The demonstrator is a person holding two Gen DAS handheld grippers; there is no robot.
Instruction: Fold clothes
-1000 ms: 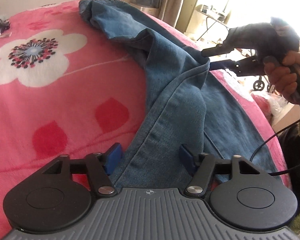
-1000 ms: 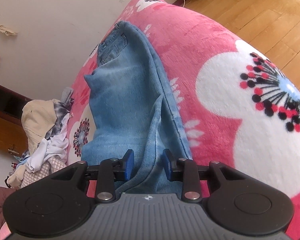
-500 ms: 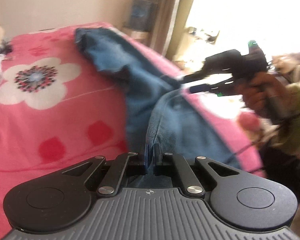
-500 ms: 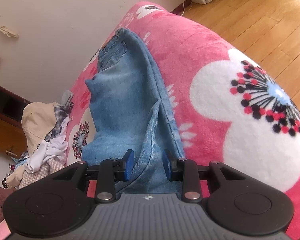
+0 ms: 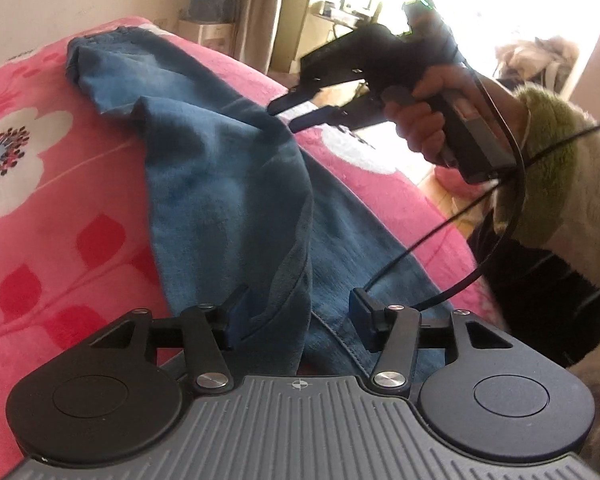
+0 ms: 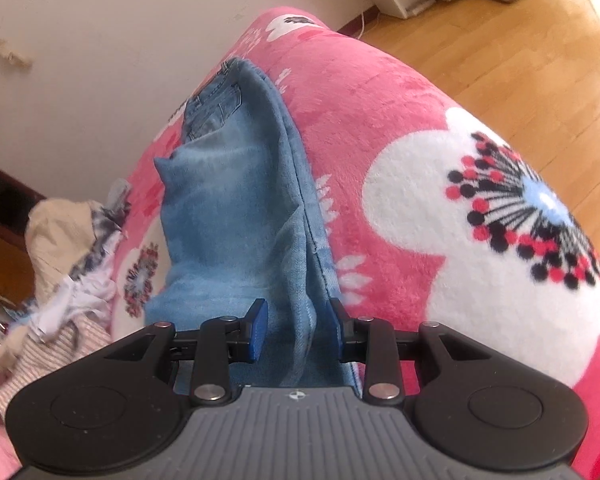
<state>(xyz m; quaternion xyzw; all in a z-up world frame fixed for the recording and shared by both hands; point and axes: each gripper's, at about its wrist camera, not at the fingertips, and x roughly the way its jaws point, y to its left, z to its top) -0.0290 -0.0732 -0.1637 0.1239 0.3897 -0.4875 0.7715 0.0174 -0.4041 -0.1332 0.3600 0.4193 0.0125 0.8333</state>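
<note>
**Jeans draped along the bed, both tools open over the denim**

A pair of blue jeans (image 5: 228, 184) lies lengthwise on a bed covered by a pink flowered blanket (image 5: 60, 208). The waistband end reaches toward the far edge of the bed by the wall, and the legs run back toward the cameras along the bed's right-hand edge.

The left hand-held gripper (image 5: 296, 320) has its fingers spread wide. A raised fold of denim stands between them, close to the left blue pad (image 5: 236, 316) and clear of the right one; it holds nothing.

The right hand-held gripper (image 6: 296, 330) is also parted, less widely. A ridge of denim with a stitched seam passes between its pads, and neither pad visibly presses on it. In the left wrist view this same tool sits over the middle of the jeans, its fingertips at a lifted peak of cloth, gripped by a hand (image 5: 424, 120) in a fuzzy green sleeve (image 5: 556, 168).

A heap of other clothes (image 6: 60, 272) rests at the bed's far left edge. Wooden floor (image 6: 520, 40) shows beyond the right edge.
</note>
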